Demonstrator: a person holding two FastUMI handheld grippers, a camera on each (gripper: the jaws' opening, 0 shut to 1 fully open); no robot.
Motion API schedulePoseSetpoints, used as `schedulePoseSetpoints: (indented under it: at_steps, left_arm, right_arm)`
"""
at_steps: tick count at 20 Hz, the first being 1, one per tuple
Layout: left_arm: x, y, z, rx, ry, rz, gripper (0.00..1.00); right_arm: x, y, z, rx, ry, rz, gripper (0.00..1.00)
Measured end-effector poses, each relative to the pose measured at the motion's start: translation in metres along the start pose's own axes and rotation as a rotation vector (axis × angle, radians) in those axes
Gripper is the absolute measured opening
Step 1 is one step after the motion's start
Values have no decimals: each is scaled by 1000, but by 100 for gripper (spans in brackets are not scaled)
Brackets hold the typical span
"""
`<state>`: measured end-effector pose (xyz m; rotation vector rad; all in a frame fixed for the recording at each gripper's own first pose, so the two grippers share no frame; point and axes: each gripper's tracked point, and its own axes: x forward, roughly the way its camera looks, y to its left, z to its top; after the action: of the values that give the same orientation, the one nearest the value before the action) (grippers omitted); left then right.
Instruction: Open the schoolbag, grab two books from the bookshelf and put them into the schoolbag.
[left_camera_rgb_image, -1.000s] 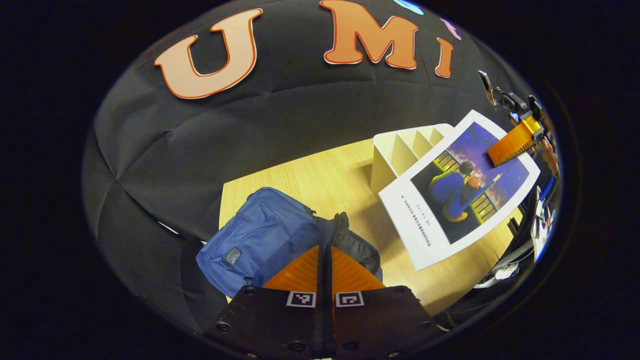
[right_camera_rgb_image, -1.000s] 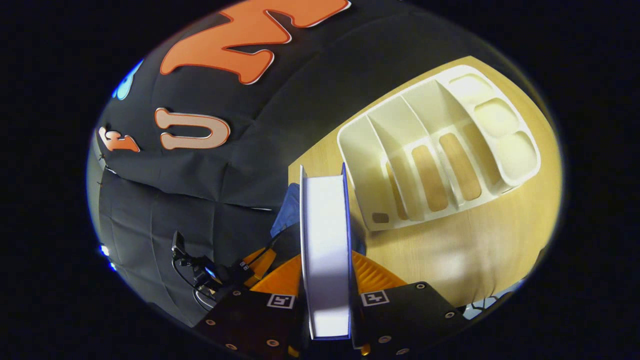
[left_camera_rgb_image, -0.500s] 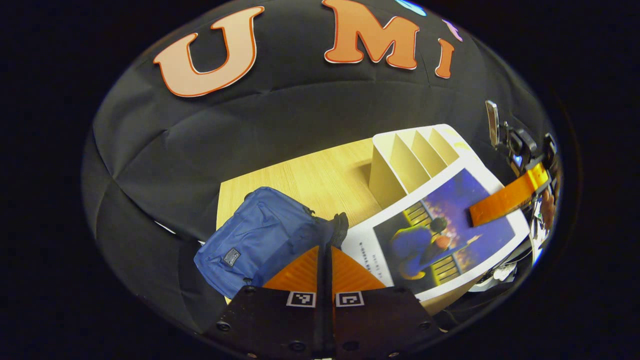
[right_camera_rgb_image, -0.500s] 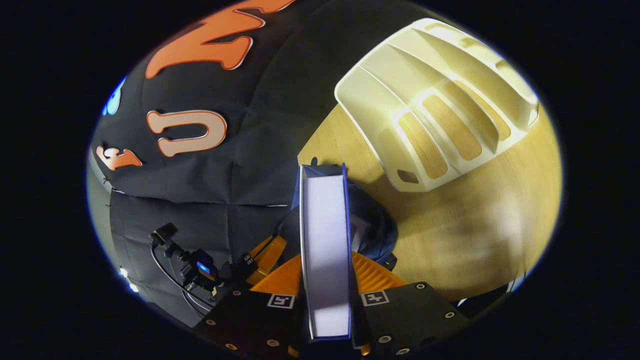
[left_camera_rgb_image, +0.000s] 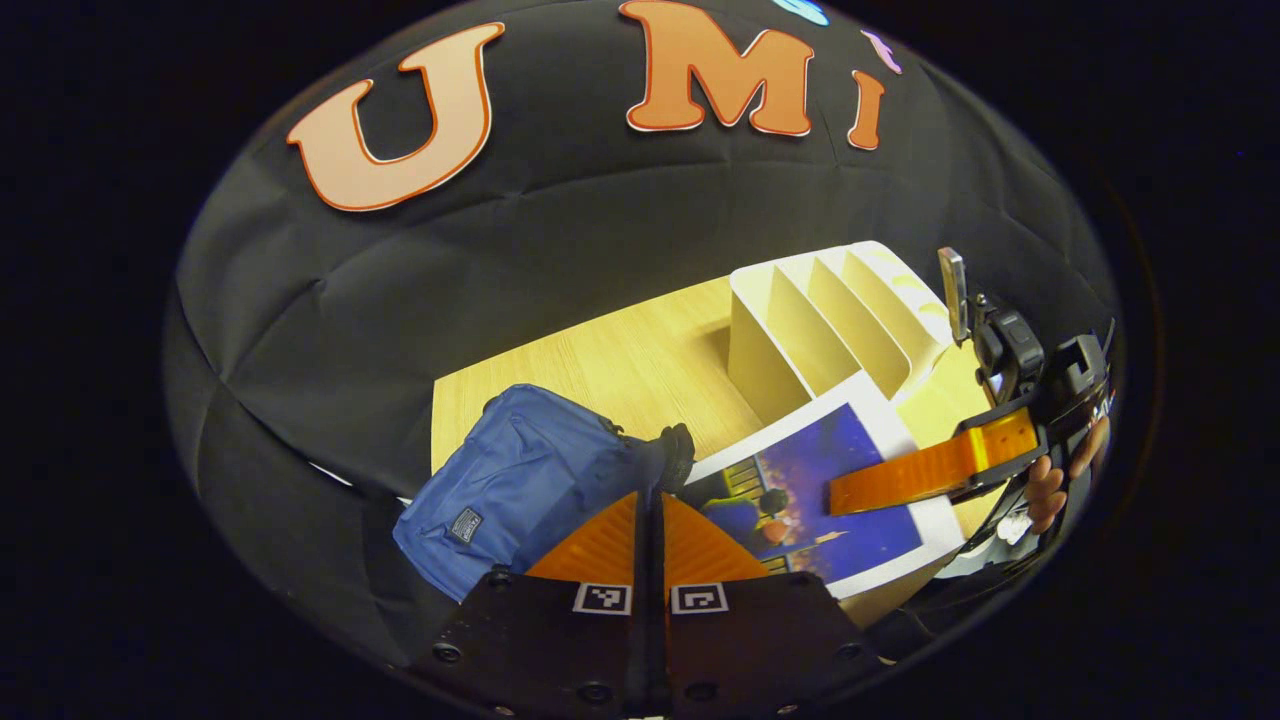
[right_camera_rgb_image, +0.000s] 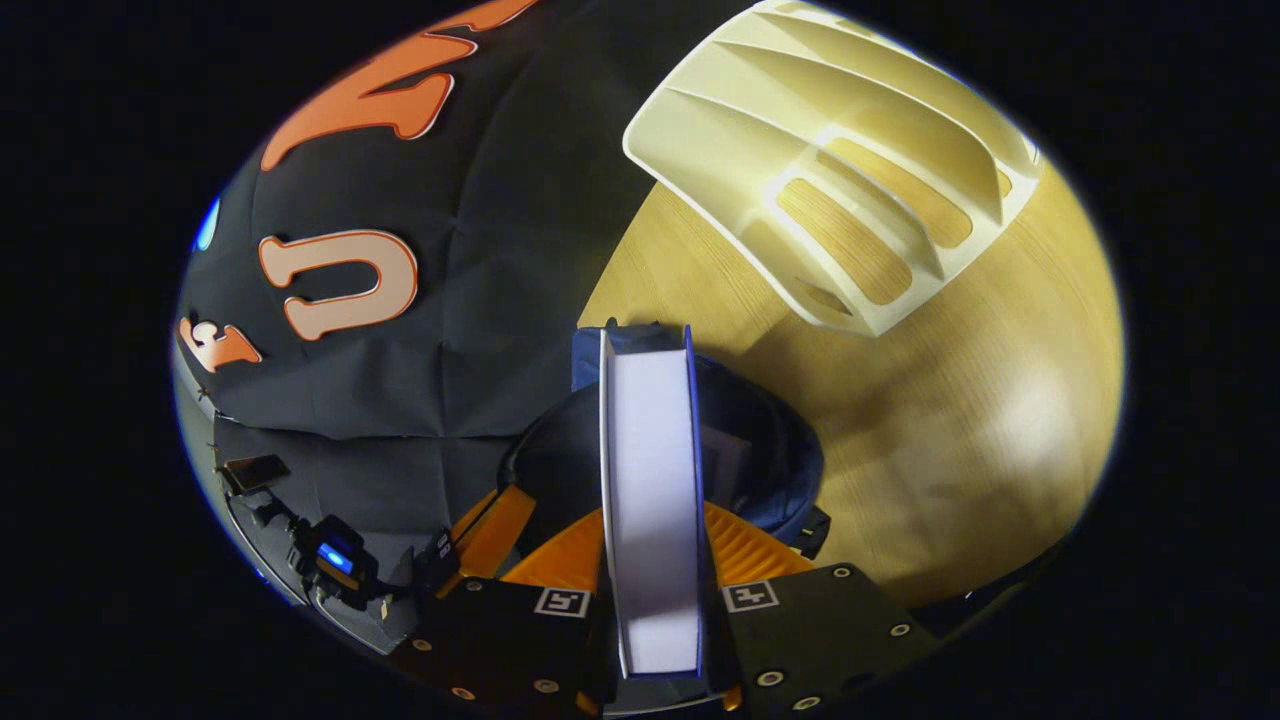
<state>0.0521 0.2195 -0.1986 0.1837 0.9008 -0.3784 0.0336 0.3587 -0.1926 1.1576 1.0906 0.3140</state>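
The right claw (right_camera_rgb_image: 652, 545) is clenched on a book (right_camera_rgb_image: 650, 500), one orange finger pressed to each cover. In the right gripper view the book shows page-edge on, its long axis running from 6 o'clock straight up to 12, its far end reaching over the dark open mouth of the blue schoolbag (right_camera_rgb_image: 770, 470). A pale edge, perhaps another book, shows inside that mouth just at 3 o'clock of the held one, though it is too dim to be sure. Beyond the bag, toward 1 o'clock, the cream bookshelf (right_camera_rgb_image: 850, 170) stands on the wooden table (right_camera_rgb_image: 1000, 400), well apart from the book.

The left claw (left_camera_rgb_image: 650, 525) has its orange fingers closed together; the bag's dark rim sits right at their tips, but whether they pinch it cannot be told. The left gripper view shows the book's picture cover (left_camera_rgb_image: 830, 490), lying slanted from 8 o'clock to 2, its lower end going down behind the left claw at the bag's mouth. It also shows the bag's closed blue body (left_camera_rgb_image: 520, 480) at 10 o'clock, the shelf's dividers (left_camera_rgb_image: 810, 320), and a hand (left_camera_rgb_image: 1050, 485) holding the right claw at 3 o'clock.
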Motion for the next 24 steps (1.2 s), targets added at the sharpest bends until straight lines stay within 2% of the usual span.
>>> schedulePoseSetpoints:
  at_steps: [10, 19, 21, 24]
  left_arm:
    - [-12, -6, 2, 63, -24, -45, 1]
    - [-17, -17, 7, 143, -28, -73, 0]
    - [-20, -17, 7, 108, -31, -85, 0]
    - [-22, -18, 8, 109, -35, -88, 0]
  right_arm:
    - [73, 16, -12, 44, -44, 20, 33]
    - [112, 19, -37, -50, -37, 20, 33]
    - [122, 22, -36, -61, -45, 27, 34]
    - [130, 22, -38, -64, -45, 36, 34]
